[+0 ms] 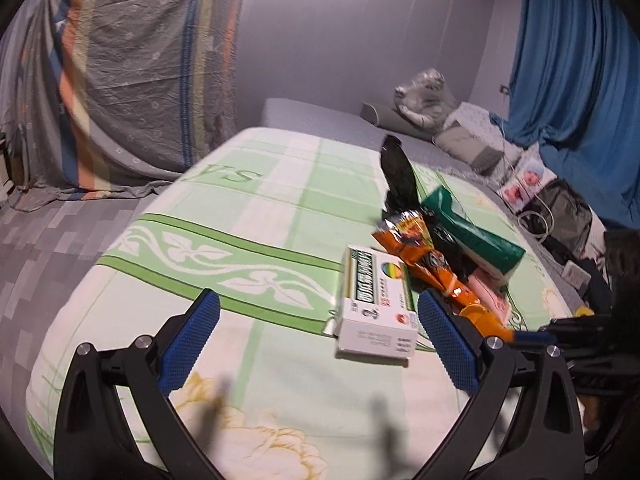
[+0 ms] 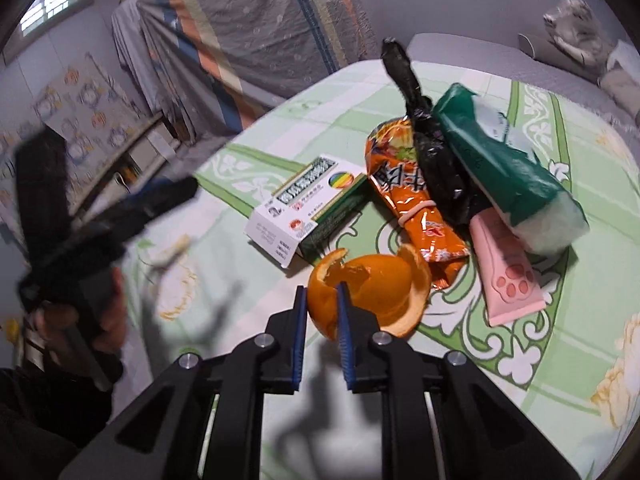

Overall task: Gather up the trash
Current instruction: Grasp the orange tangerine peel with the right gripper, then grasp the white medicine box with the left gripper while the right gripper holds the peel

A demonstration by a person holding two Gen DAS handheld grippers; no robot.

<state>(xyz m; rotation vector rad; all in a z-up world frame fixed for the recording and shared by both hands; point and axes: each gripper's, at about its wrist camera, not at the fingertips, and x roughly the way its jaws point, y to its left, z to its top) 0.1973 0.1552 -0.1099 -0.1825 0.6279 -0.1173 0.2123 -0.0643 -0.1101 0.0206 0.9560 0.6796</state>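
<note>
Gripping: right gripper has its blue pads closed on one torn wall of the curled orange peel, pinching the thin rind edge-on, likely because the flap stands up and offers a bite.
Left gripper: jaws spread wide, nothing between the pads; it hangs just short of the white-and-green cardboard medicine box, seemingly lined up for that box.
Trash cluster: lies on the green-and-white floral cloth toward its right edge in the left wrist view; peel is nearest the person.
Other items: orange foil snack packet, banded at the middle, touches the box; crumpled black plastic wrapper rests across it; dark green tissue pack with white tissue showing lies beside that; pink paw-print tube pokes out beneath it.
Step in hand: judged as peel secured, lift not yet made.
Risk: rind may tear.
Bin: none visible.
</note>
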